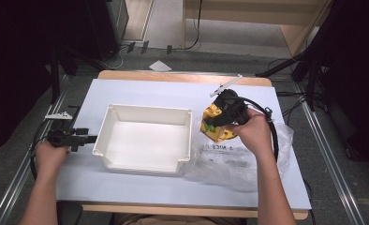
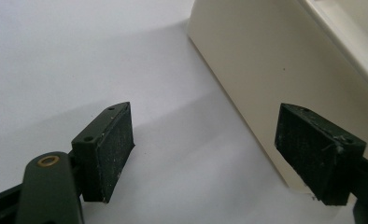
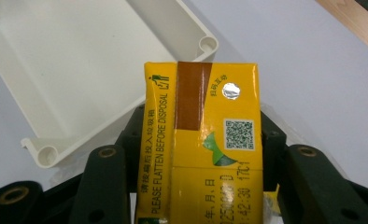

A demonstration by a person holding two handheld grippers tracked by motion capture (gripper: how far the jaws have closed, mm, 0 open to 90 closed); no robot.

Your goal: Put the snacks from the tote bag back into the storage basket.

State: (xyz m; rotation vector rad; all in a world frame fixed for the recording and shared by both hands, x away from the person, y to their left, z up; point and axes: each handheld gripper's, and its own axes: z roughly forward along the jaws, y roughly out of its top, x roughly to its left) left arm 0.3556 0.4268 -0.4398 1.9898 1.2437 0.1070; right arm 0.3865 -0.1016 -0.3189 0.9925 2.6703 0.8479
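**Yellow carton held beside the tray**

The right gripper [image 3: 198,154] squeezes a yellow carton [image 3: 205,135] between its jaws, just above a clear bag [image 1: 234,159] on the table [image 1: 173,91]. The white tray [image 1: 145,138] sits just left of the carton. The left gripper [image 2: 219,154] waits wide open, holding nothing, beside the tray's outer wall.

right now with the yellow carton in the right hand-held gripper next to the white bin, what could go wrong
1. The right hand-held gripper clamps the yellow drink carton by its sides; squeezing harder could crush it or burst the foil straw seal.
2. The carton sits above the crinkled clear plastic bag; the bag might snag and drag along.
3. The left hand-held gripper is open beside the white bin, not holding it, so a bump could shift the bin.
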